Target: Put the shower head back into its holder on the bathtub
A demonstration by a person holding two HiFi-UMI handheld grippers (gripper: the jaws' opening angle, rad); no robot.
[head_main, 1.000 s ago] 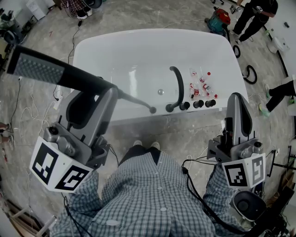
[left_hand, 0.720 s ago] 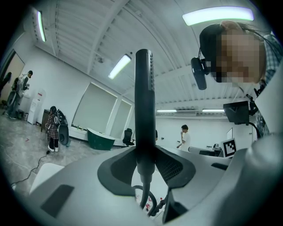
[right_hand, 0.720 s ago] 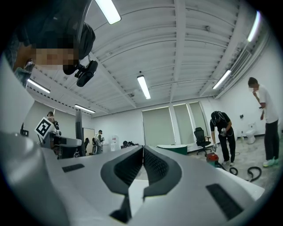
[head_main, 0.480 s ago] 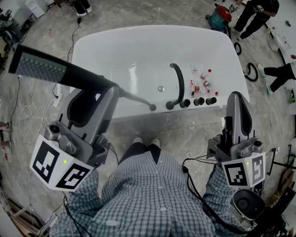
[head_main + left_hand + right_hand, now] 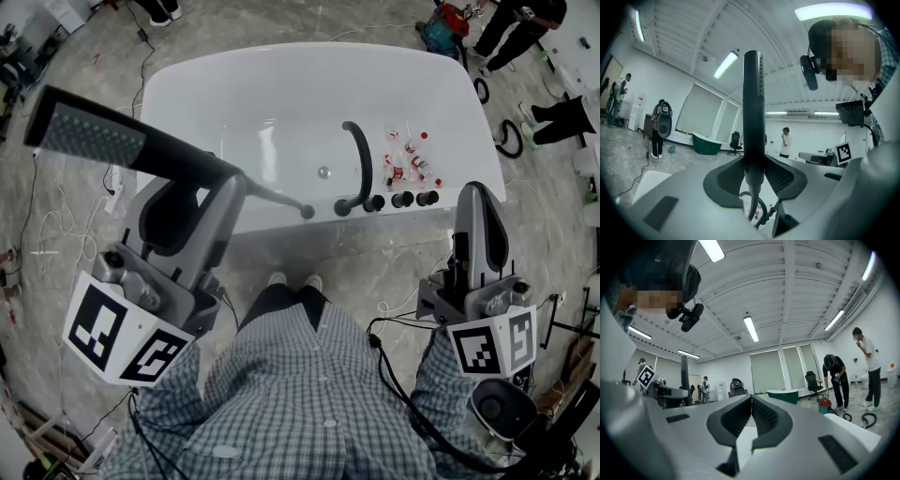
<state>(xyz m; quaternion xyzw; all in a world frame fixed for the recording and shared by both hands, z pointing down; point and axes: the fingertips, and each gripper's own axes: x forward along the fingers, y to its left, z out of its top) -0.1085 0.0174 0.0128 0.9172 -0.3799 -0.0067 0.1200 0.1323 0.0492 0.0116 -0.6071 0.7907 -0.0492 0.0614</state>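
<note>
My left gripper is shut on the black shower head, holding its handle; the square spray face sticks out to the upper left and the thin hose end points toward the tub's near rim. In the left gripper view the shower head stands upright between the jaws. The white bathtub lies ahead, with a black curved faucet and black knobs on its near rim. My right gripper is shut and holds nothing, near the tub's right corner; its jaws meet.
Small red-and-white bottles lie inside the tub by the knobs. Cables trail on the marble floor at left. People and a red vacuum stand beyond the tub at upper right. A black hose coils on the floor.
The view has shifted slightly, so the tub sits a little higher in the frame. The left gripper with the shower head has edged right. The right gripper holds its place.
</note>
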